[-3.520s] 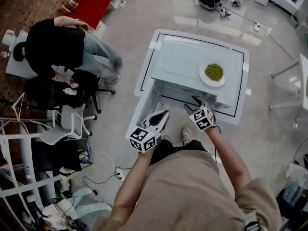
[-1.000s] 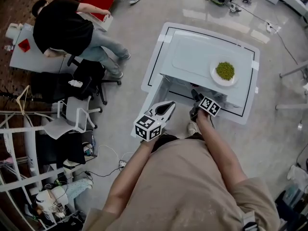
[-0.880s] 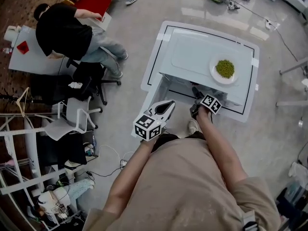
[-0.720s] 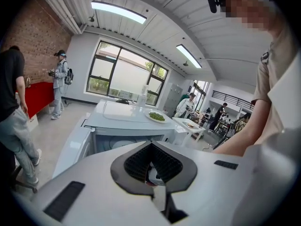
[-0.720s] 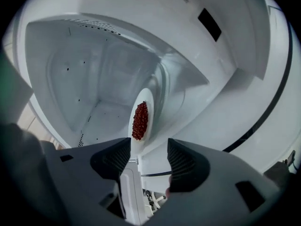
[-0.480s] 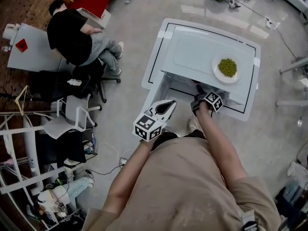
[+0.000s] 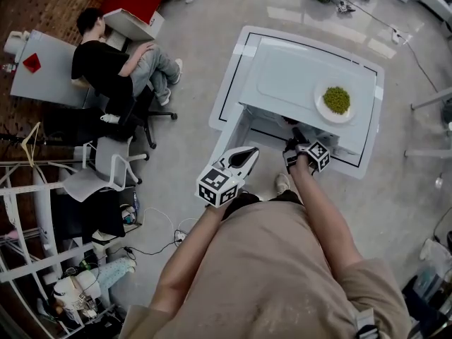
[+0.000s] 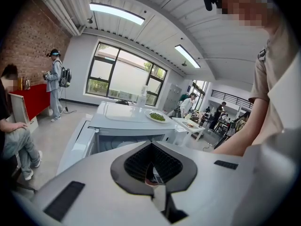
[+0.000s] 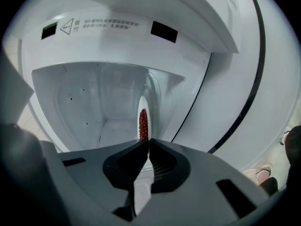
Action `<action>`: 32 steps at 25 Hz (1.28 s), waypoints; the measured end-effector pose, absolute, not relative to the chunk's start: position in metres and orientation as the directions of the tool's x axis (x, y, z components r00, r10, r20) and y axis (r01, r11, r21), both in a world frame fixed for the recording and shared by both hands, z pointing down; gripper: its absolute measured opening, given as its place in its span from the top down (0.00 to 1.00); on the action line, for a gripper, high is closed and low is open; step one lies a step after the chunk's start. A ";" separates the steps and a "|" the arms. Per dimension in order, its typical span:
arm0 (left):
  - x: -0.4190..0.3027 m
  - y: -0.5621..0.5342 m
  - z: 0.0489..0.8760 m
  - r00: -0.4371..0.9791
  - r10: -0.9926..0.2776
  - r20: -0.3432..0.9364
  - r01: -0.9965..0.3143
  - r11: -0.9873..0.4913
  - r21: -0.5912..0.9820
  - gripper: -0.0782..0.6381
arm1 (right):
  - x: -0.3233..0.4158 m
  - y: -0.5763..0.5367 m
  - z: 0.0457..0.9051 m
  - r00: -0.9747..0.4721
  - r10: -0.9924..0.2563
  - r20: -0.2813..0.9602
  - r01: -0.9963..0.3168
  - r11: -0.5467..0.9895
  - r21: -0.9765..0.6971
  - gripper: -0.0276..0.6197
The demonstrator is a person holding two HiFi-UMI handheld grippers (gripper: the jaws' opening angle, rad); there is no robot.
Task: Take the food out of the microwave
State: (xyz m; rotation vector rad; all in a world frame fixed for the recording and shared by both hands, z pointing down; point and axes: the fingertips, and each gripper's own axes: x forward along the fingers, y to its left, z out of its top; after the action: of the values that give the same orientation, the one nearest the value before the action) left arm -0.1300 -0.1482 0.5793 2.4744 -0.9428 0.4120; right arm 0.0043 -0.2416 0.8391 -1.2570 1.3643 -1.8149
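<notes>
Well off to the left of your left fingers, the person in a black top is now sitting down, where a second ago they were leaning over the desk. You are keeping your left gripper where it was. Its fingers are pressing together on nothing and pointing at the open microwave, whose front is lying just ahead of their tips. To the right of it, your right gripper is reaching into the microwave's mouth. Its jaws were standing wide apart a second ago; they have just been closing and are now pinching the near rim of the plate of red food. That plate is sitting inside the white cavity straight ahead of the fingertips and is showing edge-on in the right gripper view. In the head view the marker cube on this gripper is sitting at a different tilt than before. Beyond those fingers and slightly to their right, the plate of green peas is resting on top of the microwave, just as it was earlier.
</notes>
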 end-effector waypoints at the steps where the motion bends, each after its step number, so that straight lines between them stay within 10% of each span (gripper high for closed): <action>1: -0.130 -0.148 0.579 0.721 -0.546 0.427 -0.683 -0.662 0.307 0.88 | 0.006 -0.238 0.838 -0.421 -0.838 0.347 -0.102 -0.336 -0.936 0.93; 9: -0.124 -0.148 0.582 0.724 -0.541 0.428 -0.680 -0.663 0.312 0.88 | 0.012 -0.234 0.836 -0.408 -0.859 0.309 -0.114 -0.288 -0.951 0.90; 12: -0.120 -0.148 0.582 0.726 -0.538 0.428 -0.677 -0.667 0.312 0.88 | 0.009 -0.242 0.838 -0.410 -0.860 0.305 -0.104 -0.288 -0.952 0.69; 17: -0.115 -0.147 0.582 0.728 -0.536 0.427 -0.675 -0.670 0.309 0.88 | 0.006 -0.251 0.843 -0.400 -0.859 0.319 -0.082 -0.313 -0.946 0.84; 32: -0.115 -0.146 0.582 0.722 -0.543 0.429 -0.682 -0.665 0.305 0.88 | 0.004 -0.239 0.826 -0.471 -0.855 0.215 -0.018 -0.234 -0.972 0.88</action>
State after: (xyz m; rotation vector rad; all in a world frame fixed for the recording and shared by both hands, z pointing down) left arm -0.1155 -0.1456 0.5817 2.4791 -0.9378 0.4203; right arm 0.0040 -0.2393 0.8259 -1.0786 1.4097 -1.7704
